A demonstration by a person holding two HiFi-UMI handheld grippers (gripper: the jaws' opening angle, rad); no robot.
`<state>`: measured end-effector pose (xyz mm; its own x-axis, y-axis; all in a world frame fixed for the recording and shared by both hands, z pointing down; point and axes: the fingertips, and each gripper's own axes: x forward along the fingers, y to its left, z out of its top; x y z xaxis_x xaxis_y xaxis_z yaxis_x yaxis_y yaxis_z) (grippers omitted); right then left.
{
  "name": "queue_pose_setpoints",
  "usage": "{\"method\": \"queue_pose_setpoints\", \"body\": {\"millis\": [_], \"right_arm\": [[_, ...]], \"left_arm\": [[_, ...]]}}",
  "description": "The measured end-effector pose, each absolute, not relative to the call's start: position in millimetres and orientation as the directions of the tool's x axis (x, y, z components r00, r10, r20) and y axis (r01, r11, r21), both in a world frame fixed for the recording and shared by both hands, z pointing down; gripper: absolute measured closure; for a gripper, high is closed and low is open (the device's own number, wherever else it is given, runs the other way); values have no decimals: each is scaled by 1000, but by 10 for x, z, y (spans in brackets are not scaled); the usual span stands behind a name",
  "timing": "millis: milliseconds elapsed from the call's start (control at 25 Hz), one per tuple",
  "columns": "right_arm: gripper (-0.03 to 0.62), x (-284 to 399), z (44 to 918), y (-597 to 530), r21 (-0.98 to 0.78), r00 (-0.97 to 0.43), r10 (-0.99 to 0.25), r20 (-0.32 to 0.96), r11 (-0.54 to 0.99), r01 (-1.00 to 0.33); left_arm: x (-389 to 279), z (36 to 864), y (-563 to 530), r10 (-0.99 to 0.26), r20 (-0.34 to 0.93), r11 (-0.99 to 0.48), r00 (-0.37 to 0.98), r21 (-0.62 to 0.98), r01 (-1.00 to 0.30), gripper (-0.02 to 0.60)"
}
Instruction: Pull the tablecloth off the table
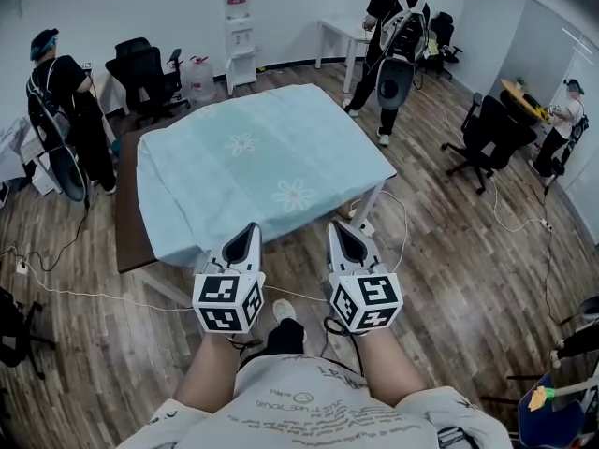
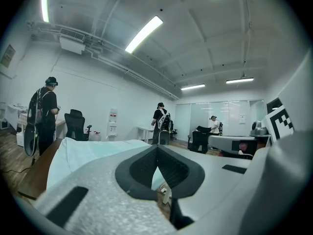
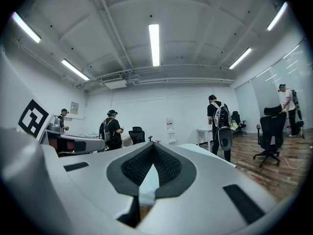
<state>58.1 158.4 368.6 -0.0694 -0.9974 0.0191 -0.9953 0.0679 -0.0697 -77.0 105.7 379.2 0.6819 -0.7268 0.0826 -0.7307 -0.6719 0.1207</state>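
Note:
A light blue tablecloth [image 1: 262, 157] with pale flower prints covers most of the wooden table [image 1: 126, 218], whose left strip is bare. The cloth hangs a little over the near edge. My left gripper [image 1: 250, 226] and right gripper [image 1: 336, 225] are side by side just in front of that near edge, tips pointing at the cloth. Both are shut with nothing between the jaws. In the left gripper view the closed tips [image 2: 157, 147] are level with the tablecloth [image 2: 88, 153] beyond them. In the right gripper view the closed tips [image 3: 152, 143] point over the cloth [image 3: 208, 152].
A person [image 1: 61, 110] stands at the table's left and another [image 1: 393, 36] beyond its far right corner. A third is at the far right [image 1: 562, 120]. Office chairs [image 1: 140, 73] [image 1: 491, 134], a water dispenser [image 1: 239, 36] and floor cables [image 1: 56, 288] surround the table.

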Motion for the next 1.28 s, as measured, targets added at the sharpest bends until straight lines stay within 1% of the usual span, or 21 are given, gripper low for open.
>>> {"method": "queue_pose_setpoints", "body": {"millis": [600,1000,1280], "right_arm": [[580,1285,3727,406,-67,-37,-998,44,34,-997],[580,1645,3769,-560,-35,-27,-996,82,25,-999],[580,1834,3825,-1280,-24,-14,-994,111,11,-1000]], "left_arm": [[-111,3896,-165,-716,124,-670,687,154,-726,571],[82,4006,-1199,-732,154,-635,664,200,-746,571],[83,4108,-1904,-752,188,-599,631,205,-774,571]]}}
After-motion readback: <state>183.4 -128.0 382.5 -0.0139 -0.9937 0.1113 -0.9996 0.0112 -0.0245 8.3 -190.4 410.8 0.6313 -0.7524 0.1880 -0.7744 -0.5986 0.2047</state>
